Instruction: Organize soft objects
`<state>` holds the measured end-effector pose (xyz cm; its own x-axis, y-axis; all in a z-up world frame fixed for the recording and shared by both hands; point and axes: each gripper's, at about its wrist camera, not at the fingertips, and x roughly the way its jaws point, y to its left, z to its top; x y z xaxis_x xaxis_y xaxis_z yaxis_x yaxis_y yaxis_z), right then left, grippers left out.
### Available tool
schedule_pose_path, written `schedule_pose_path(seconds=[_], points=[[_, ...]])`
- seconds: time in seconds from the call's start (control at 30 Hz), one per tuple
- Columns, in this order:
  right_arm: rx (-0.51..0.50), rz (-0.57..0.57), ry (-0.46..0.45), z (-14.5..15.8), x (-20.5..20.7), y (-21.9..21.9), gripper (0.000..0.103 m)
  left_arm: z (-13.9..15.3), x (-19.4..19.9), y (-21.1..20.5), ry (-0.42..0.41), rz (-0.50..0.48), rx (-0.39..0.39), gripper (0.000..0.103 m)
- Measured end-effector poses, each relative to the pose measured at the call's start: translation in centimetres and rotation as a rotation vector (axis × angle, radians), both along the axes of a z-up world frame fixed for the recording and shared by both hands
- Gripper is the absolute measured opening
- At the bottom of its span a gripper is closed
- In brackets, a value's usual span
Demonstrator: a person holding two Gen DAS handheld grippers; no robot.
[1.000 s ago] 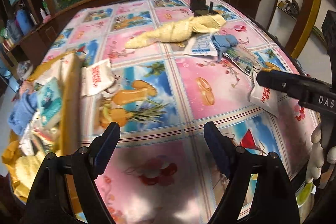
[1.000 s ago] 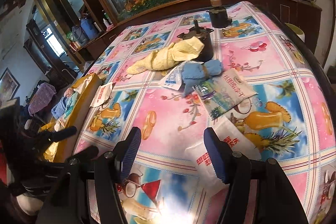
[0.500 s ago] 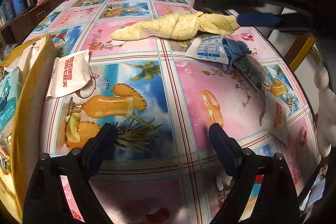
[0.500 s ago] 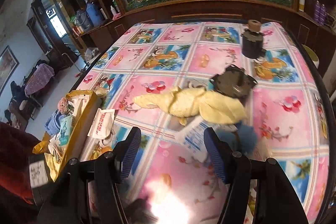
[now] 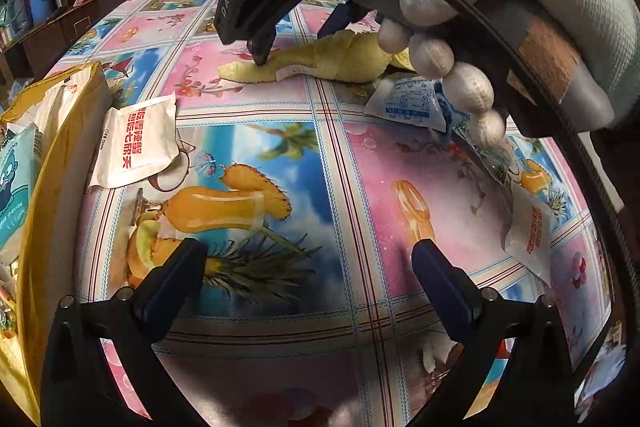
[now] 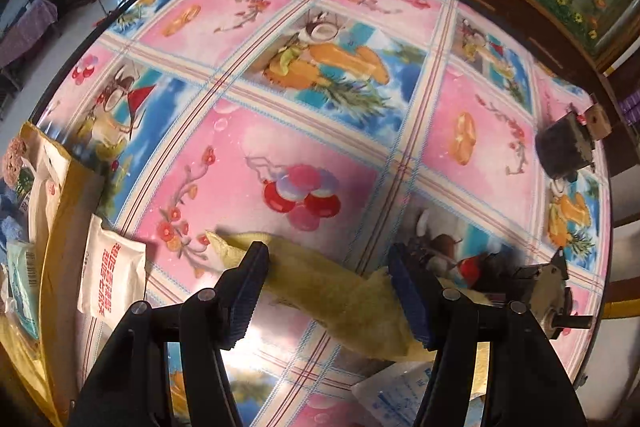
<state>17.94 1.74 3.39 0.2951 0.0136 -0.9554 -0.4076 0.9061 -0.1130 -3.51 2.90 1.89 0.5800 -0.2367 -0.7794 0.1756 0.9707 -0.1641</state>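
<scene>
The right gripper (image 6: 328,291) stands wide open, its 2 fingers astride the twisted yellow cloth (image 6: 320,291) on the patterned tablecloth (image 6: 280,147), holding nothing. Only the left wrist view shows the gloved hand (image 5: 500,7) on its handle and one fingertip touching the cloth's narrow end. The left gripper (image 5: 308,259) hangs open and empty over the pineapple print. A white packet (image 5: 136,143) lies beside the yellow bag (image 5: 60,155).

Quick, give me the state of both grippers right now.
Left gripper: open, holding nothing, above bare tablecloth.
Right gripper: open, its fingers straddling the yellow towel, not yet shut on it.
</scene>
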Motion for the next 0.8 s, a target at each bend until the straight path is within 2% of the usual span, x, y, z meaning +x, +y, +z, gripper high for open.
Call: schedule_pose_path(seconds=[0.1,0.2,0.23,0.27,0.4,0.47,0.53,0.67,0.8], points=[[0.066,-0.001,0.088,-0.5,-0.7,-0.8,0.064,0.3,-0.1,1.8,-0.005,0.014,-0.132,0.103],[0.265,-0.009,0.255,-0.2,-2.5,-2.6,0.064,0.3,-0.1,3.8,-0.001,0.046,-0.266,0.103],[0.333,0.005,0.287,0.4,-3.5,-3.2,0.064,0.3,-0.1,4.0,-0.002,0.060,-0.280,0.103],[0.392,0.023,0.279,1.5,-4.7,-3.9,0.064,0.3,-0.1,4.2,-0.004,0.069,-0.284,0.103],[0.479,-0.026,0.077,6.3,-9.5,-8.3,0.068,0.3,0.0,3.4,-0.007,0.059,-0.236,0.103],[0.444,-0.080,-0.049,7.6,-11.7,-11.0,0.073,0.2,0.0,3.0,-0.009,0.052,-0.216,0.103],[0.399,-0.128,-0.153,8.2,-13.7,-13.7,0.073,0.2,-0.2,2.6,-0.011,0.049,-0.188,0.103],[0.406,-0.222,-0.225,7.7,-15.5,-18.0,0.073,0.1,0.0,2.5,-0.009,0.044,-0.176,0.103],[0.411,-0.277,-0.224,6.2,-15.8,-20.8,0.073,0.5,0.1,2.3,0.034,0.051,-0.150,0.103]])
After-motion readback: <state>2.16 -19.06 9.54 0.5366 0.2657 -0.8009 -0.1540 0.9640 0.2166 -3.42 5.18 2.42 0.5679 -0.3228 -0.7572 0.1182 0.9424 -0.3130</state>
